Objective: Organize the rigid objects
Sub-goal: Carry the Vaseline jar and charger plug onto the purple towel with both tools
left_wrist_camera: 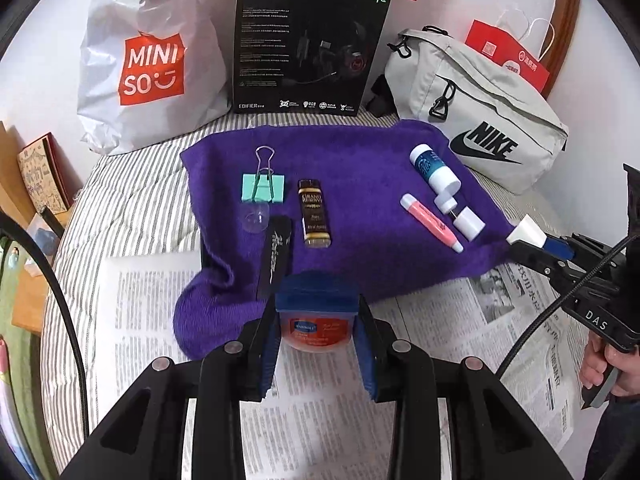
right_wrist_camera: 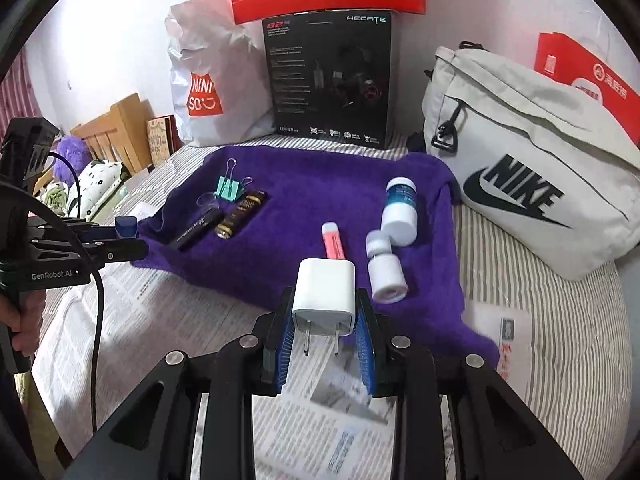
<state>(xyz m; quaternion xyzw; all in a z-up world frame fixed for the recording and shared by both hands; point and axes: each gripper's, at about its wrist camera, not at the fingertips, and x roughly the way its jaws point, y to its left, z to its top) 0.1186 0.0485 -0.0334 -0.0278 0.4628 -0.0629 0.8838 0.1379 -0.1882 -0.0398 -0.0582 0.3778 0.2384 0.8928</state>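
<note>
Two grips — left gripper (left_wrist_camera: 318, 336) clamps jar (left_wrist_camera: 316, 326), right gripper (right_wrist_camera: 325, 332) charger (right_wrist_camera: 325, 294).

binder clip (left_wrist_camera: 263, 189) left of bottle (left_wrist_camera: 314, 213), on towel (left_wrist_camera: 360, 152)

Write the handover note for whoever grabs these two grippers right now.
Left hand-held gripper: shut on the small orange jar.
Right hand-held gripper: shut on the white charger plug, prongs toward the camera.
On the purple towel: binder clip, brown bottle, black tube, pink tube, two white bottles.
Done: both items gripped.
Left: place them; where is not shown.
</note>
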